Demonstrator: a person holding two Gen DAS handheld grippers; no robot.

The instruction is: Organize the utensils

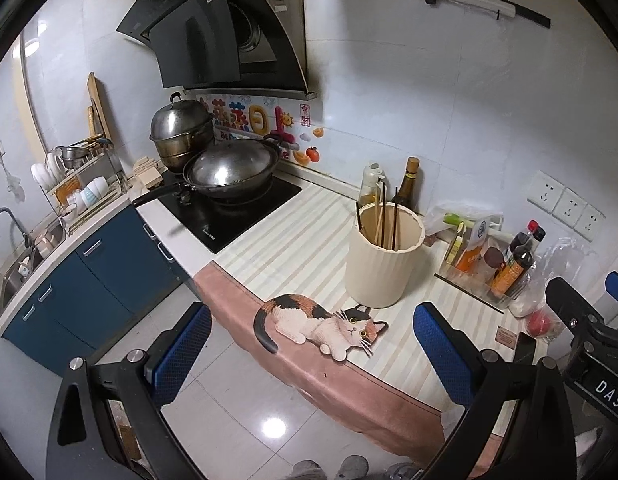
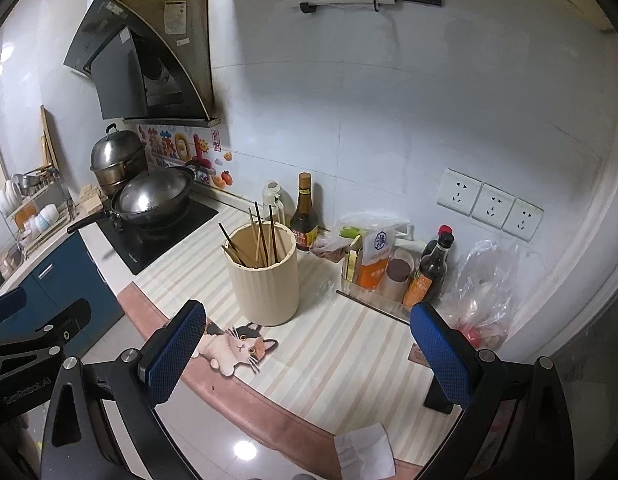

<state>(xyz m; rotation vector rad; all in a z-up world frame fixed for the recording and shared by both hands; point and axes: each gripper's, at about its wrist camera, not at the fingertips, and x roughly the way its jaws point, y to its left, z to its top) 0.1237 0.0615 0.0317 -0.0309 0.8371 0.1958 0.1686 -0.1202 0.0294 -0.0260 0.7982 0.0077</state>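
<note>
Both grippers hang with jaws spread wide and nothing between them. Low in the left wrist view, the left gripper (image 1: 313, 354) frames the cat-shaped mat (image 1: 321, 326) on the striped counter cover (image 1: 293, 248), its blue pads touching neither. Just above centre stands the cream ribbed holder (image 1: 383, 258), upright, with several chopsticks (image 1: 383, 218) leaning inside it. In the right wrist view the right gripper (image 2: 309, 354) is equally wide apart over the counter's front edge, with the holder (image 2: 265, 276) at frame centre. One dark chopstick (image 2: 373, 307) lies flat on the cover right of the holder, beside the clear condiment tray (image 2: 393, 280).
</note>
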